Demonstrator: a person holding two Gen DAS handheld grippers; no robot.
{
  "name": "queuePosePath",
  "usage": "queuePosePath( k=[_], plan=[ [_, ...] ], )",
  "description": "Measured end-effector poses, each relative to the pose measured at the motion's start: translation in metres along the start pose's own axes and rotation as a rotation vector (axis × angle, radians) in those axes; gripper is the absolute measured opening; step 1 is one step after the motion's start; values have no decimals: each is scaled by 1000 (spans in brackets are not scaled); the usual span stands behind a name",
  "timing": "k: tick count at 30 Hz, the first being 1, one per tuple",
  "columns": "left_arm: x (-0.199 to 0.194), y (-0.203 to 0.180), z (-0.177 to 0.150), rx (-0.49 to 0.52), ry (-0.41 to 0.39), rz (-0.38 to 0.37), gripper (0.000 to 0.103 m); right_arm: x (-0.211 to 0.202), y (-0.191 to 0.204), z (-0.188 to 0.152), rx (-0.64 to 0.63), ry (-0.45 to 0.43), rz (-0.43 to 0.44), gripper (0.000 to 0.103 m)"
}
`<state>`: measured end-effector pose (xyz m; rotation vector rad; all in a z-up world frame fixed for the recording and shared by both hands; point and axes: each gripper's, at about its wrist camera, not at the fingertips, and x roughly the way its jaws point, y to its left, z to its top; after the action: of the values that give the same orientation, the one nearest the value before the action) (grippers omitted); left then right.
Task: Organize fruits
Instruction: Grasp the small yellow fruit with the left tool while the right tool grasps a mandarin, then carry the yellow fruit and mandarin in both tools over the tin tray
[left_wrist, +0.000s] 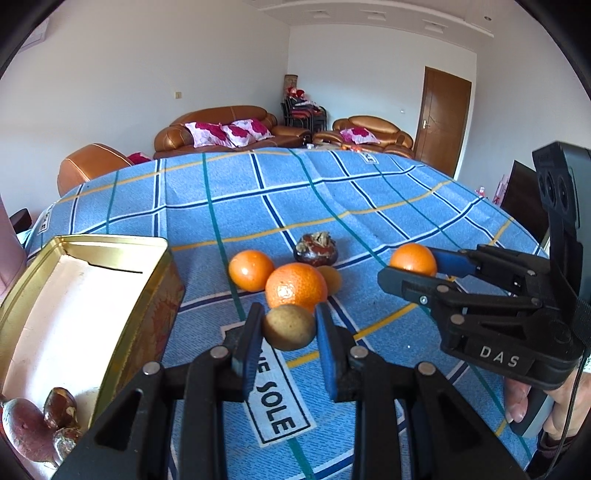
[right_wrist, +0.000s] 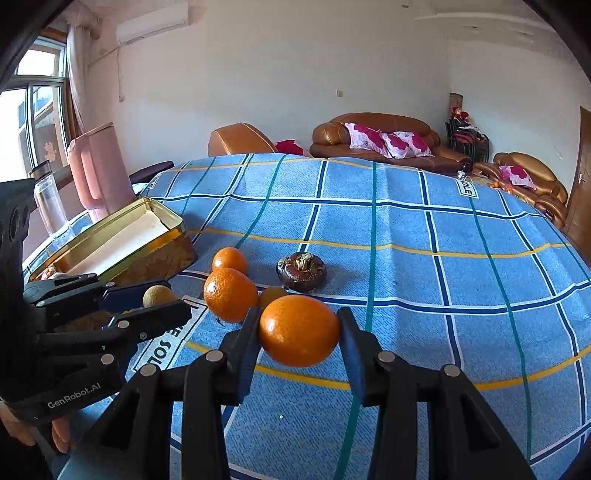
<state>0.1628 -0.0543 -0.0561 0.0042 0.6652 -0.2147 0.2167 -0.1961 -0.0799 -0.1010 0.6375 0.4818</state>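
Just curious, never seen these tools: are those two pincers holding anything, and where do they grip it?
Left gripper pinches a small brown fruit by its sides; right gripper pinches an orange likewise.

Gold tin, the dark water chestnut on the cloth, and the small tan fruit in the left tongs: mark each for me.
gold tin (left_wrist: 168, 288), left wrist view, on its outer side wall.
water chestnut (right_wrist: 301, 272), right wrist view, on its dark body.
tan fruit (left_wrist: 289, 326), left wrist view, on its front face.

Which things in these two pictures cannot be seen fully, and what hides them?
- Small yellow fruit: both views, mostly behind the big orange.
- Fruits in the tin: left view, cut by the frame edge and the left gripper; right view, hidden by the tin wall.
- Held orange: its underside.
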Motion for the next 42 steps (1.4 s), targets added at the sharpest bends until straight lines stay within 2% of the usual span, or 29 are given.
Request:
queuePosePath(
  k=[42],
  plan=[
    [-42,0,-6,-5,-219,76,29,-34,9,-5,-58,-186,31,43]
  ],
)
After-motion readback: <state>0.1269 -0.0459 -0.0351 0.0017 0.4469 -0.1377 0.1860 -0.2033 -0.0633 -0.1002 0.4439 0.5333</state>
